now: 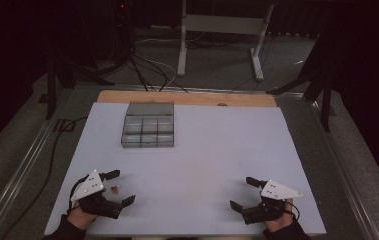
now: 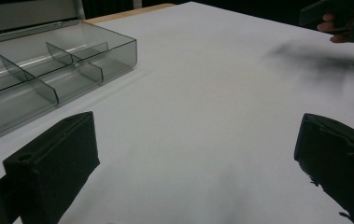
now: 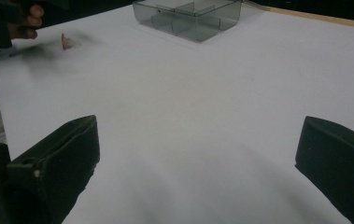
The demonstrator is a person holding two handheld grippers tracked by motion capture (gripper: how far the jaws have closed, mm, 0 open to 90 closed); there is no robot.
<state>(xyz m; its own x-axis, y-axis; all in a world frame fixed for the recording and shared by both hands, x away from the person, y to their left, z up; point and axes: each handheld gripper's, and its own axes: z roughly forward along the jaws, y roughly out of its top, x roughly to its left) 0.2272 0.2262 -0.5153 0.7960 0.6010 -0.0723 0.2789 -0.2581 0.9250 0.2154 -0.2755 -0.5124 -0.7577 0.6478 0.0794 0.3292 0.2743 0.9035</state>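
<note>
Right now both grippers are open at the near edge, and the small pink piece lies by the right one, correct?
Not quite: the small pink piece lies by the left gripper, as the high view shows. Both it and the right gripper are open at the near edge.

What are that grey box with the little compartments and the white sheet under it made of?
The box looks like smoky, see-through hard plastic: the dividers and the sheet show through its glossy walls, and its raised lid catches the light. The sheet looks like matte white board or foam; it gives no glare and lies flat with a crisp edge, though which of the two is hard to tell.
</note>
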